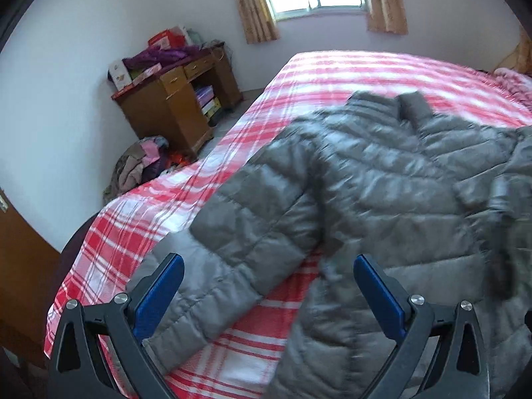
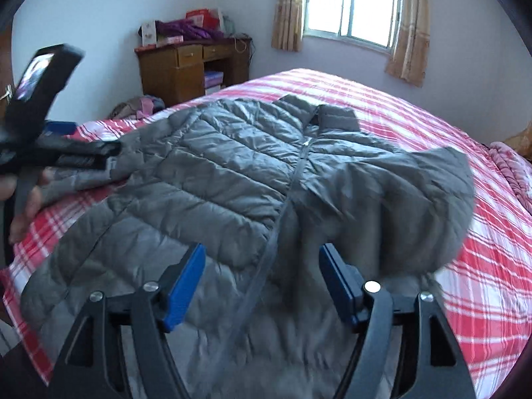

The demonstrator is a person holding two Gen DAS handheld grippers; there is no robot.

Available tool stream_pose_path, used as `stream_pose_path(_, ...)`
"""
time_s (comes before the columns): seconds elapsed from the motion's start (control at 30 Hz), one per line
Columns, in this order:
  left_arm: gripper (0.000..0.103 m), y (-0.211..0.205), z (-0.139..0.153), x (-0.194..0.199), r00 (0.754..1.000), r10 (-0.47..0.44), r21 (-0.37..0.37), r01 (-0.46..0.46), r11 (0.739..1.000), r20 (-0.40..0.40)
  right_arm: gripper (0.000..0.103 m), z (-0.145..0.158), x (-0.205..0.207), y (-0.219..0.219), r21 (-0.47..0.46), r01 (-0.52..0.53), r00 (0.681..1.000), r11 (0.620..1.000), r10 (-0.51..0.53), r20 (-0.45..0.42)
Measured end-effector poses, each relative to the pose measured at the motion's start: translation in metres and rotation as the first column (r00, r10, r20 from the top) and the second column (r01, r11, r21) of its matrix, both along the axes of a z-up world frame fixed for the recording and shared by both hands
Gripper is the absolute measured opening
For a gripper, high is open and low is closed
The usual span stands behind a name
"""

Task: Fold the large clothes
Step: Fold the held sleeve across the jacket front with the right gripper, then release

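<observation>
A grey quilted puffer jacket (image 2: 232,173) lies front-up on a bed with a red and white plaid sheet (image 2: 465,266), zipper down the middle, collar toward the window. In the left wrist view the jacket (image 1: 365,179) fills the right side, and its left sleeve (image 1: 239,232) runs down toward me. My left gripper (image 1: 269,286) is open with blue pads (image 1: 156,296), hovering over that sleeve's cuff end. My right gripper (image 2: 262,282) is open above the jacket's lower front; the right sleeve (image 2: 432,206) looks blurred. The left gripper also shows at the left edge of the right wrist view (image 2: 63,133), above the sleeve.
A wooden desk (image 1: 179,106) piled with boxes and purple cloth stands against the far wall left of the bed. A heap of clothes (image 1: 139,163) lies on the floor beside it. A curtained window (image 2: 352,3) is behind the bed. Pink bedding (image 2: 512,169) lies at the right edge.
</observation>
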State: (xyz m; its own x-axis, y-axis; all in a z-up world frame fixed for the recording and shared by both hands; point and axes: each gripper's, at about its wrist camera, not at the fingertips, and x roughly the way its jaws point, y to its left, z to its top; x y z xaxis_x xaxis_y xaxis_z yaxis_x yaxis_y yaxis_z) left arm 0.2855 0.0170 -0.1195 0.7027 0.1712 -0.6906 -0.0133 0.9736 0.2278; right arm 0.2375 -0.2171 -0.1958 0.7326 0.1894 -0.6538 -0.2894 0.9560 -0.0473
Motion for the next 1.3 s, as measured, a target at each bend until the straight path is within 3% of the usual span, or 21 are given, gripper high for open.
stream_pose_path(0.17, 0.102, -0.063, 0.011, -0.003, 0.991, -0.135, -0.123, 0.132, 0.984, -0.01, 0.073, -0.006, -0.025, -0.06, 0.02, 0.169, 0.985, 0.985, -0.17, 0.034)
stream_pose_path(0.23, 0.102, -0.094, 0.005, 0.001, 0.981, -0.189, -0.175, 0.18, 0.968, -0.04, 0.073, -0.015, -0.029, -0.084, 0.019, 0.252, 0.967, 0.967, -0.253, 0.03)
stream_pose_path(0.37, 0.102, -0.154, -0.024, 0.011, 0.96, -0.258, -0.248, 0.224, 0.942, -0.112, 0.074, -0.031, -0.031, -0.111, 0.036, 0.321, 0.947, 0.947, -0.321, 0.013)
stream_pose_path(0.5, 0.102, -0.193, -0.052, 0.028, 0.946, -0.289, -0.234, 0.251, 0.939, -0.145, 0.077, -0.049, -0.032, -0.126, 0.045, 0.357, 0.934, 0.933, -0.357, -0.008)
stream_pose_path(0.53, 0.089, -0.197, -0.057, 0.033, 0.945, -0.292, -0.235, 0.253, 0.939, -0.149, 0.077, -0.053, -0.031, -0.13, 0.052, 0.364, 0.932, 0.93, -0.363, -0.021)
stream_pose_path(0.57, 0.053, -0.199, -0.061, 0.037, 0.943, -0.297, -0.236, 0.257, 0.937, -0.151, 0.077, -0.057, -0.034, -0.135, 0.061, 0.367, 0.93, 0.928, -0.366, -0.03)
stream_pose_path(0.6, 0.03, -0.2, -0.065, 0.041, 0.933, -0.316, -0.255, 0.268, 0.929, -0.171, 0.079, -0.06, -0.035, -0.139, 0.072, 0.371, 0.929, 0.926, -0.369, -0.038)
stream_pose_path(0.63, 0.015, -0.2, -0.066, 0.044, 0.925, -0.33, -0.278, 0.271, 0.921, -0.19, 0.08, -0.063, -0.036, -0.142, 0.078, 0.375, 0.927, 0.924, -0.373, -0.042)
stream_pose_path(0.7, 0.013, -0.192, -0.056, 0.04, 0.935, -0.321, -0.274, 0.273, 0.922, -0.148, 0.082, -0.067, -0.036, -0.148, 0.098, 0.382, 0.924, 0.919, -0.378, -0.054)
stream_pose_path(0.93, 0.011, -0.123, -0.021, 0.021, 0.963, -0.266, -0.165, 0.256, 0.952, -0.04, 0.086, -0.074, -0.039, -0.164, 0.167, 0.408, 0.913, 0.898, -0.398, -0.09)
stream_pose_path(1.03, 0.012, -0.1, -0.028, 0.025, 0.975, -0.22, -0.069, 0.217, 0.974, -0.038, 0.087, -0.075, -0.039, -0.161, 0.154, 0.41, 0.912, 0.899, -0.401, -0.084)
stream_pose_path(1.1, 0.022, -0.088, -0.04, 0.029, 0.98, -0.19, -0.01, 0.19, 0.982, -0.063, 0.087, -0.076, -0.038, -0.161, 0.152, 0.412, 0.911, 0.899, -0.402, -0.088)
stream_pose_path(1.17, 0.059, -0.08, -0.051, 0.032, 0.983, -0.155, 0.028, 0.159, 0.987, -0.099, 0.087, -0.076, -0.037, -0.16, 0.149, 0.412, 0.911, 0.899, -0.402, -0.097)
stream_pose_path(1.27, 0.065, -0.077, -0.047, 0.027, 0.985, -0.162, 0.05, 0.165, 0.985, -0.055, 0.087, -0.073, -0.033, -0.159, 0.136, 0.387, 0.92, 0.912, -0.371, -0.126)
stream_pose_path(1.3, 0.068, -0.076, -0.041, 0.026, 0.986, -0.162, 0.057, 0.165, 0.985, -0.045, 0.082, -0.07, -0.034, -0.159, 0.129, 0.37, 0.925, 0.92, -0.353, -0.14)
